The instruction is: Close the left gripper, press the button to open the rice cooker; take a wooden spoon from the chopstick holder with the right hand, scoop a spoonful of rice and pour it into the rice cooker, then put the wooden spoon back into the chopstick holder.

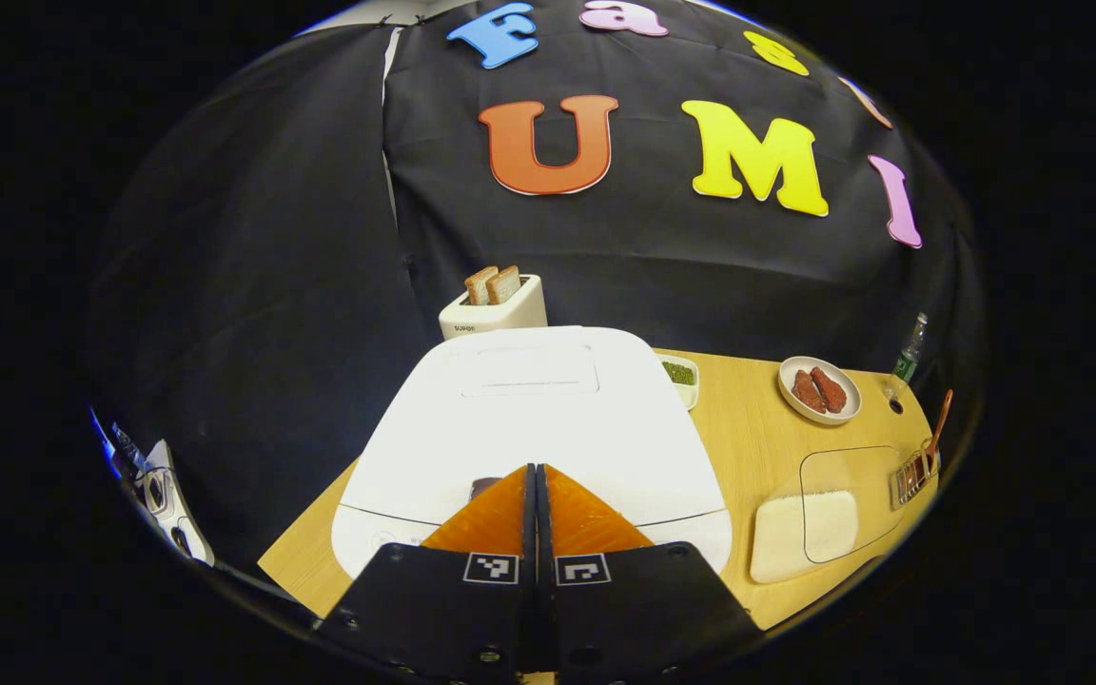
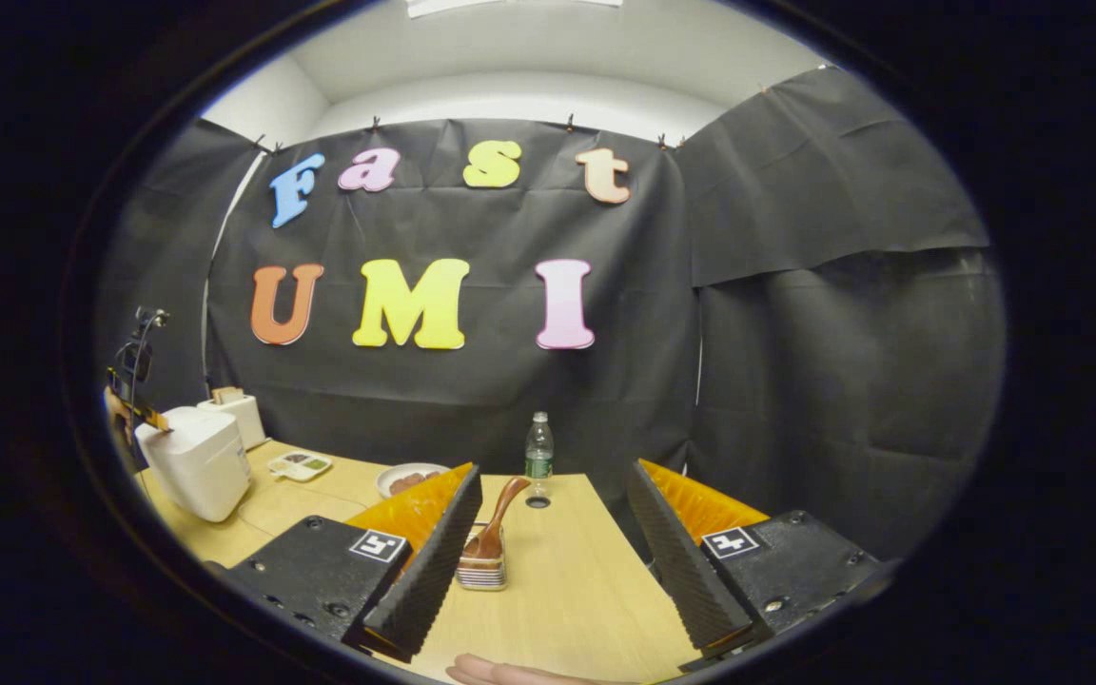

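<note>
- The left gripper (image 1: 537,473) has its jaws pressed together with nothing between them; so the first step, the closing, looks done; its tips hover over the front edge of the rice cooker (image 1: 529,419), right by a small dark patch that I take for the button (image 1: 483,487); whether they touch it I cannot tell.
- The rice cooker's lid lies flat and shut; the pressing, by my reading, is the step in hand and not yet finished.
- The right gripper (image 2: 548,514) waits with its jaws wide apart and empty; the wooden spoon (image 2: 496,523) stands between them farther off, upright in the chopstick holder (image 2: 483,569), untouched.
- In the left gripper view the chopstick holder sits at the far right of the table (image 1: 748,428), well apart from the cooker; the rice tray (image 1: 800,533) lies between the two, nearer the front edge.
- Left to do, as I judge it: open the lid; fetch the spoon; scoop rice; pour it into the cooker; return the spoon.
</note>
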Tool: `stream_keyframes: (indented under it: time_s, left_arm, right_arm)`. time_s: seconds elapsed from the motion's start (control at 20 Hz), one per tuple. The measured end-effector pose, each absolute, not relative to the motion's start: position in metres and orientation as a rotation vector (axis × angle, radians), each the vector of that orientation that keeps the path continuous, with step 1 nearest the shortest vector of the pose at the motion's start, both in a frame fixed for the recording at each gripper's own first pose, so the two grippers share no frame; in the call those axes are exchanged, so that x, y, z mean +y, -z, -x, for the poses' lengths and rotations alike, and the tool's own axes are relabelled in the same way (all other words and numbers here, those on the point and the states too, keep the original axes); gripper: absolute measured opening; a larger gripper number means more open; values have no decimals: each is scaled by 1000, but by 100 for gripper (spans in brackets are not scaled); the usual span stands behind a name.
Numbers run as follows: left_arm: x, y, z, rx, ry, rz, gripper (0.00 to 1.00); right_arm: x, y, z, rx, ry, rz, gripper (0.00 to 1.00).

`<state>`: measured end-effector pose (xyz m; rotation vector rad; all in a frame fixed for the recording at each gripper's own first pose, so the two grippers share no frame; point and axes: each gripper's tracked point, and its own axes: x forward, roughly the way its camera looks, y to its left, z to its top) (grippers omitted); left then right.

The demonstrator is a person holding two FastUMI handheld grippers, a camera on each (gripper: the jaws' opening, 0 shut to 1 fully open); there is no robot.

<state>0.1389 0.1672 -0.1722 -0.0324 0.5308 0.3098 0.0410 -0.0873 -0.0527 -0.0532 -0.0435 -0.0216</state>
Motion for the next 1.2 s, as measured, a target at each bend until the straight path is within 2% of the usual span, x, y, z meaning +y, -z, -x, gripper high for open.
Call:
stream_keyframes:
  time_s: [0.15, 0.2, 0.45, 0.65, 0.7, 1.05, 1.15, 1.2]
  left_arm:
    - [167, 178, -138, 562, -300, 82, 0]
    - [166, 176, -137, 560, -290, 100, 0]
    - [168, 162, -137, 530, -271, 138, 0]
    - [174, 125, -145, 464, -278, 133, 0]
    - [175, 116, -147, 448, -278, 137, 0]
    - [192, 42, -142, 231, -304, 156, 1]
    - [190, 30, -123, 181, -298, 166, 28]
    - [186, 28, -114, 160, -284, 164, 29]
  right_arm:
    - [-91, 56, -42, -25, 27, 58, 100]
    - [-94, 57, -43, -20, 35, 62, 97]
    - [-95, 60, -49, 1, 48, 66, 97]
    - [-90, 63, -59, 20, 43, 59, 94]
    - [-89, 65, -62, 26, 43, 58, 98]
    - [-75, 78, -88, 77, 35, 39, 98]
    - [-68, 82, -97, 86, 22, 29, 100]
    - [-66, 85, -101, 90, 18, 26, 100]
